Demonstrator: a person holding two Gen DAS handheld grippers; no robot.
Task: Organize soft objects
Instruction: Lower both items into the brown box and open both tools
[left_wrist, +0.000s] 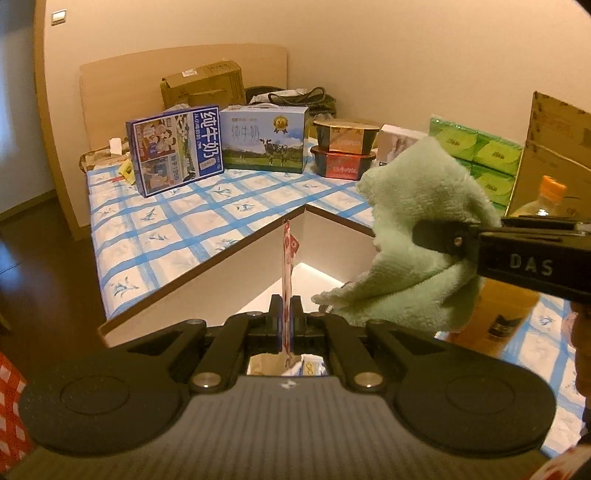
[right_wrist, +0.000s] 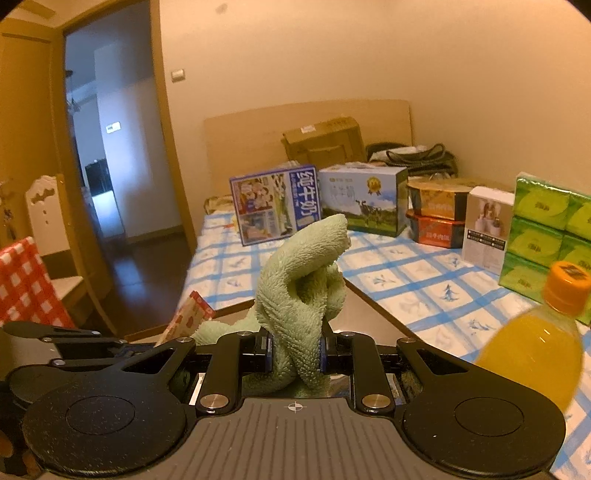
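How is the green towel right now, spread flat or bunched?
Bunched: the green towel hangs crumpled in folds, clamped in the right gripper, off the table.

Dim warm yellow indoor light w/ soft shadows; bright strip glows under the table edge (left_wrist: 306, 266). Strong fisheye bend and dark vignette at corners. Orange bottle (right_wrist: 535, 339) near right is blurred; doorway (right_wrist: 110, 147) far left looks cool blue.

Milk cartons (left_wrist: 175, 149), green tissue packs (right_wrist: 550, 236), juice bottle (right_wrist: 535, 336).
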